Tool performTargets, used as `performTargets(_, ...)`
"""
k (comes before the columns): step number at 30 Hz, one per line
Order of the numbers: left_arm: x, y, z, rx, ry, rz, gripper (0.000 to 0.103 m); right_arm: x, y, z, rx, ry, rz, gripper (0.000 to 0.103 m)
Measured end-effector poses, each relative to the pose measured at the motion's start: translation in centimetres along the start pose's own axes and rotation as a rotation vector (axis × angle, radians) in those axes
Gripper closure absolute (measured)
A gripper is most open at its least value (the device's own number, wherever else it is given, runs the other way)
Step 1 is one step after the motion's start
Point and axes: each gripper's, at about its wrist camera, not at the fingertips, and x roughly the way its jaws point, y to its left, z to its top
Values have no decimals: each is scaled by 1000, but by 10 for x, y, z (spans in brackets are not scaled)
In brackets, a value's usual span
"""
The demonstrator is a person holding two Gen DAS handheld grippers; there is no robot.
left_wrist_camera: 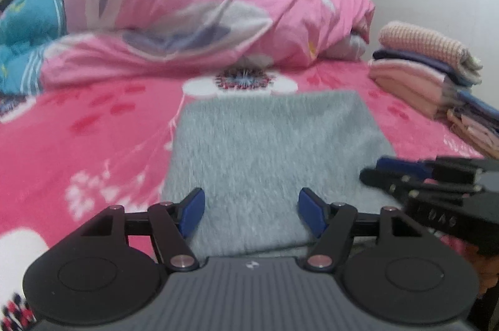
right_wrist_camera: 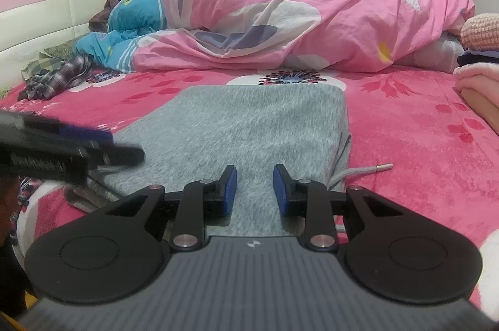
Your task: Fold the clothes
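Grey folded garment lies flat on the pink bed sheet, near edge under both tools. Left tool released, pads wide apart above the fabric, nothing between them. Right tool narrower gap, grey cloth seen through it, can't tell if it pinches. Folded stack sits right; pink quilt behind.

1. pink floral quilt bunched across the bed, well ahead of the jaws.
2. red flowered bedsheet spread below and around the jaws.
3. plaid cloth crumpled far ahead-left.
4. cream headboard at far left.
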Motion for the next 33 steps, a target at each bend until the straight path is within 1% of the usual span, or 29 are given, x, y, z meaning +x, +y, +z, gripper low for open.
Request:
performTargets(8, 2, 1, -5, -22, 2, 3, 34, 0, 0, -1, 2, -7, -2, 78)
performTargets(33, 3, -4, -4, -18, 15, 31, 33, -1, 1, -4, -3, -20, -9, 78)
